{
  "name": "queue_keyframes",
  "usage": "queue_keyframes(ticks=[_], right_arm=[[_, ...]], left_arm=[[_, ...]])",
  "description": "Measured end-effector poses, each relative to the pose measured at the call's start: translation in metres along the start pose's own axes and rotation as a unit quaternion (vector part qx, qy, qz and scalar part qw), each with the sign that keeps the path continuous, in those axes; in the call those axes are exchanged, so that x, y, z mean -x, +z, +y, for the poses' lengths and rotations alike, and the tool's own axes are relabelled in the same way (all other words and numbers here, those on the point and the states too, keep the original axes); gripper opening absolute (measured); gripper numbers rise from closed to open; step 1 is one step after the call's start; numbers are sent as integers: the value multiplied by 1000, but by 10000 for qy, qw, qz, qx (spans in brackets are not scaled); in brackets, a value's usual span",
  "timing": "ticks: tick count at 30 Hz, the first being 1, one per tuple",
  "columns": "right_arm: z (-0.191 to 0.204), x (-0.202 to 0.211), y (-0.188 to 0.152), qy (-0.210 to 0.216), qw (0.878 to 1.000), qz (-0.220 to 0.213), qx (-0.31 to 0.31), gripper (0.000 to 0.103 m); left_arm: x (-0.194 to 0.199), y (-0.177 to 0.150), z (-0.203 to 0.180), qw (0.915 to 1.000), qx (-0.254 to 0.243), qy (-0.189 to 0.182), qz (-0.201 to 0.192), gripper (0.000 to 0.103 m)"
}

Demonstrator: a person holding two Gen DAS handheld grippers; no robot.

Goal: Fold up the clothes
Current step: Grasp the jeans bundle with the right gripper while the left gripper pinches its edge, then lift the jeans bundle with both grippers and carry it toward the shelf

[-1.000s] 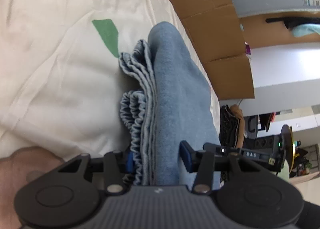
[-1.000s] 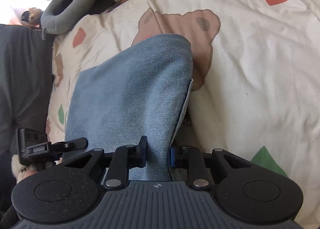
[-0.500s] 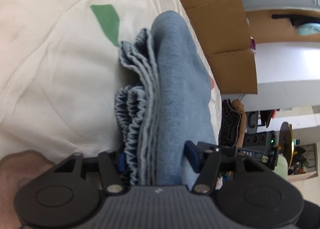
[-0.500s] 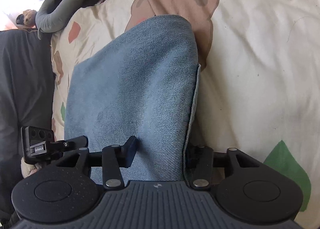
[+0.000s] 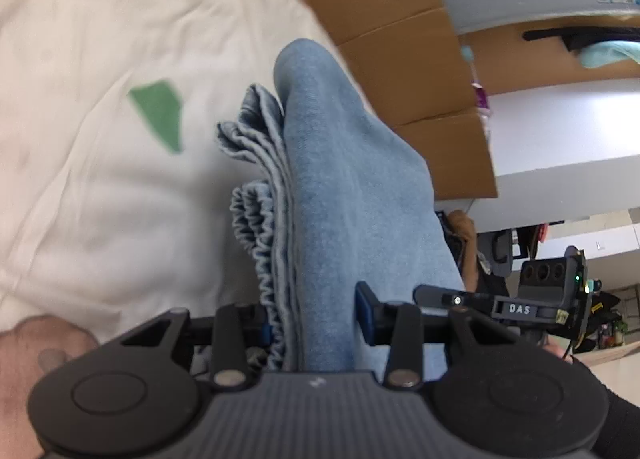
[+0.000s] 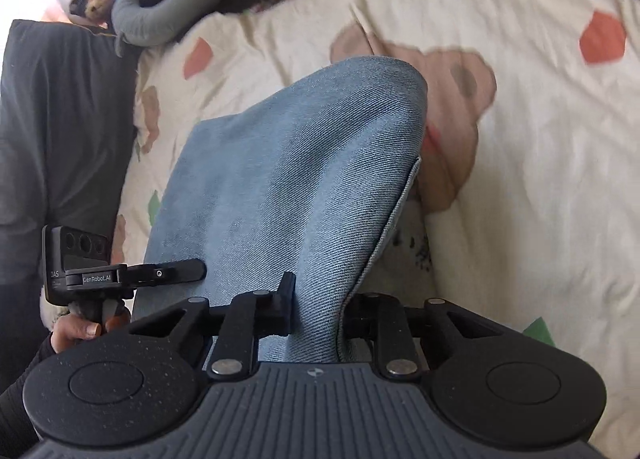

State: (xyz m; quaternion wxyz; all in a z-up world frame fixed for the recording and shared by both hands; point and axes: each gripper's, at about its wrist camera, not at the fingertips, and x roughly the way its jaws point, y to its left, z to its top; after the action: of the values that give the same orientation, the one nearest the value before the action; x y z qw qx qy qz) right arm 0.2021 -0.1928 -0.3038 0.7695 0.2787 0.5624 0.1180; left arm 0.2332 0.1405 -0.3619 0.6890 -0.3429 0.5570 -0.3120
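A folded light-blue denim garment (image 5: 340, 179) hangs up off the patterned cream bed cover (image 5: 100, 179). Its gathered elastic waistband (image 5: 256, 227) and stacked edges show on the left side. My left gripper (image 5: 314, 319) is closing, and its pads pinch the thick bundle at its near end. In the right wrist view the same garment (image 6: 288, 163) drapes away over the cover (image 6: 540, 179), its folded tip above a brown bear print. My right gripper (image 6: 318, 307) is closing too, with a narrower fold of denim squeezed between its pads.
Cardboard sheets (image 5: 400, 39) stand along the bed's far edge, with white shelving beyond. A grey curved cushion (image 6: 172, 11), a small plush toy (image 6: 96, 3) and a dark grey cloth (image 6: 52, 119) lie at the bed's left. A hand (image 6: 80, 329) holds the other black unit.
Both grippers have risen with the garment, and the bed cover sits further below. The right jaws spread wider half a second ago and have narrowed again on the denim. The left jaws narrowed slightly.
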Motion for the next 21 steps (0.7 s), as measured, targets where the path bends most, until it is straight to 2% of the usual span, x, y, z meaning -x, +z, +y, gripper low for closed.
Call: queue_keyframes(ticks=[10, 21], right_arm=[[64, 95, 31, -24, 9991, -347, 232, 21], [127, 218, 48, 57, 9936, -1049, 410, 21]], left_arm=[[62, 28, -105, 9990, -416, 108, -99, 41], [116, 44, -236, 9945, -996, 200, -264, 41]])
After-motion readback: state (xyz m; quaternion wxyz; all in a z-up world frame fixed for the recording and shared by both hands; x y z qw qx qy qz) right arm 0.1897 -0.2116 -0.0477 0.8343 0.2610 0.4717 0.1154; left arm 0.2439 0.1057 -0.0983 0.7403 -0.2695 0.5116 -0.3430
